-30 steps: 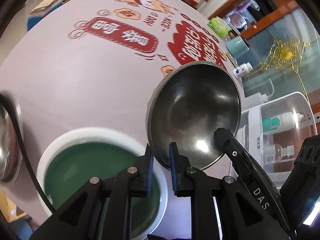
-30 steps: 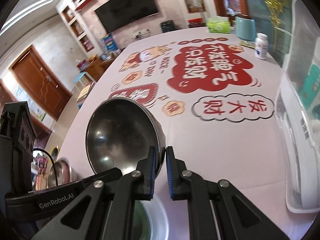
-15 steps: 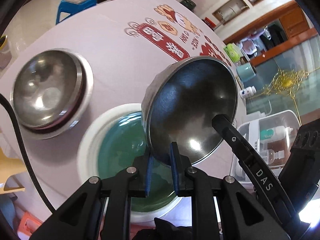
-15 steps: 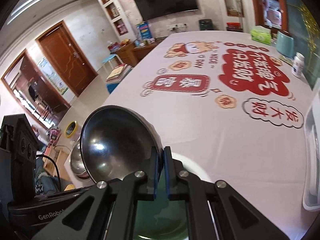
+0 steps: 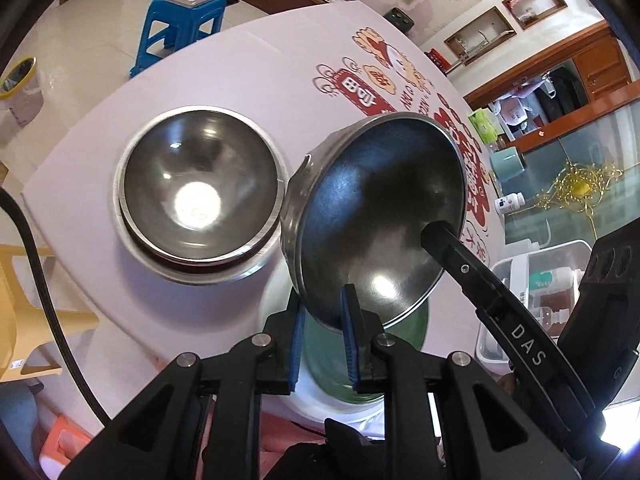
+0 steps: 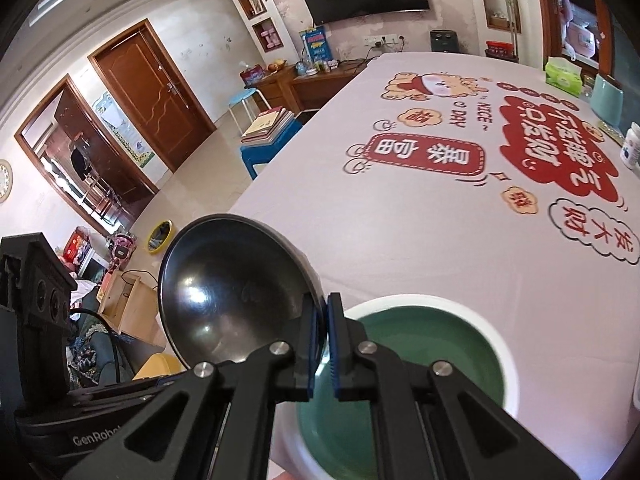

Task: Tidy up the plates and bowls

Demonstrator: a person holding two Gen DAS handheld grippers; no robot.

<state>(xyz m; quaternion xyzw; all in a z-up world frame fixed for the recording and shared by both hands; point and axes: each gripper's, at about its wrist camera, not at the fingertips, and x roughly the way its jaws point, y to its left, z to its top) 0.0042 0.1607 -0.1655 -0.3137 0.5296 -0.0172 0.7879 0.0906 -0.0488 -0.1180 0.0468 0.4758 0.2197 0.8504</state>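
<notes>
A steel bowl [image 5: 380, 208] hangs tilted above the table, held by both grippers. My left gripper [image 5: 323, 308] is shut on its near rim, blue pads on either side of the edge. My right gripper [image 6: 320, 316] is shut on the opposite rim; one of its fingers [image 5: 444, 240] shows in the left wrist view, reaching into the bowl. From the right wrist view the bowl [image 6: 224, 292] faces the camera. Under it lies a green plate [image 6: 432, 344] with a white rim. To its left stands a stack of steel bowls [image 5: 200, 196] near the table corner.
The table edge and corner run close behind the stack, with a blue stool [image 5: 180, 20] carrying books beyond. A clear plastic box [image 5: 552, 280] with bottles sits at the right. A teal cup [image 5: 506, 164], a white bottle [image 5: 510, 202] and a tissue box [image 5: 482, 124] stand further back.
Both grippers have carried the steel bowl leftward across the table, over the green plate. The stack of steel bowls has come into view and now lies just left of the held bowl.
</notes>
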